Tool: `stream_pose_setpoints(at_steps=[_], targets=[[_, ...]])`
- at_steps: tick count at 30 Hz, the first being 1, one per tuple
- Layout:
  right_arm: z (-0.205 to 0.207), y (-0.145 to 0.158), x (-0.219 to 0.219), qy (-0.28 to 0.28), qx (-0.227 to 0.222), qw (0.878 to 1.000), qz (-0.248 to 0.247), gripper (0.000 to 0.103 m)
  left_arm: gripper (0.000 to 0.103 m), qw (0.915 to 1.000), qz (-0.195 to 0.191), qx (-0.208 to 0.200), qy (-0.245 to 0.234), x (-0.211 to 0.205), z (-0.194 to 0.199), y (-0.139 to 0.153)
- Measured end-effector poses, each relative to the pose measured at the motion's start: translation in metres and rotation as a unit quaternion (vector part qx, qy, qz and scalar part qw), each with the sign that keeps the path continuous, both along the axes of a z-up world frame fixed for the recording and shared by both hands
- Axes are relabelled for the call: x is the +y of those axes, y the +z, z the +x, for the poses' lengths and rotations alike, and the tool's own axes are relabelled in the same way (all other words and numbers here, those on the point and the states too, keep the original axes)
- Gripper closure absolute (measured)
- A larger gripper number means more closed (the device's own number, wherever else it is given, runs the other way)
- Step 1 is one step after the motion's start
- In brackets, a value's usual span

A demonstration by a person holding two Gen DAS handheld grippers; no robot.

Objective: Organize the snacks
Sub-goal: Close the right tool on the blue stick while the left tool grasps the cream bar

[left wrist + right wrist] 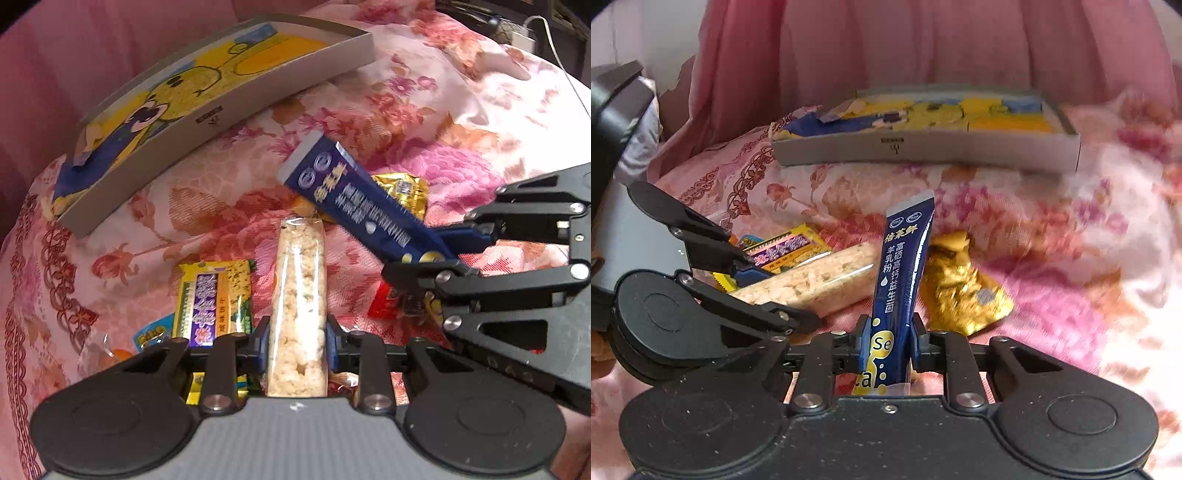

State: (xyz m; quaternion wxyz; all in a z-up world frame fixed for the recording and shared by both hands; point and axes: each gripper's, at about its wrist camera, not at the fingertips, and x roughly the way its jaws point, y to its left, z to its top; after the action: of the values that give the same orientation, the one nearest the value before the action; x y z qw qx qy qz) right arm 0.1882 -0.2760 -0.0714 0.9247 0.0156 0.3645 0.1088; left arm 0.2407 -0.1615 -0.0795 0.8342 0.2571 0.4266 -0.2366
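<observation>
My left gripper [297,349] is shut on a clear-wrapped puffed rice bar [300,295], which points away over the floral bedcover. My right gripper [888,341] is shut on the lower end of a dark blue stick sachet [901,266], held upright. From the left wrist view that blue sachet [354,203] slants up to the left out of the right gripper [448,251]. The rice bar [812,282] and the left gripper [772,291] show at the left of the right wrist view. A shallow grey cardboard box [236,107] with a yellow cartoon lining lies farther back; the same box [923,147] is ahead in the right wrist view.
Loose snacks lie on the cover: a yellow-purple packet [214,299], a crumpled gold wrapper [960,291], a red packet [388,302] under the right gripper, and a small blue-yellow packet [153,334]. A pink curtain [923,44] hangs behind the box. White cables [546,33] lie at the far right.
</observation>
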Motion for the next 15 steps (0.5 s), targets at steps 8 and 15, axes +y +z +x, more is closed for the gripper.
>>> stream_pose_setpoints(at_steps=[8,15], targets=[[-0.006,0.009,-0.004,-0.015,-0.046,0.998,-0.029,0.082,0.073,0.9985,-0.026,-0.031,0.037,0.008,-0.011,0.013],[-0.001,0.020,-0.011,-0.027,-0.109,0.993,-0.029,0.082,0.073,0.9931,-0.067,-0.075,0.061,0.013,-0.020,0.035]])
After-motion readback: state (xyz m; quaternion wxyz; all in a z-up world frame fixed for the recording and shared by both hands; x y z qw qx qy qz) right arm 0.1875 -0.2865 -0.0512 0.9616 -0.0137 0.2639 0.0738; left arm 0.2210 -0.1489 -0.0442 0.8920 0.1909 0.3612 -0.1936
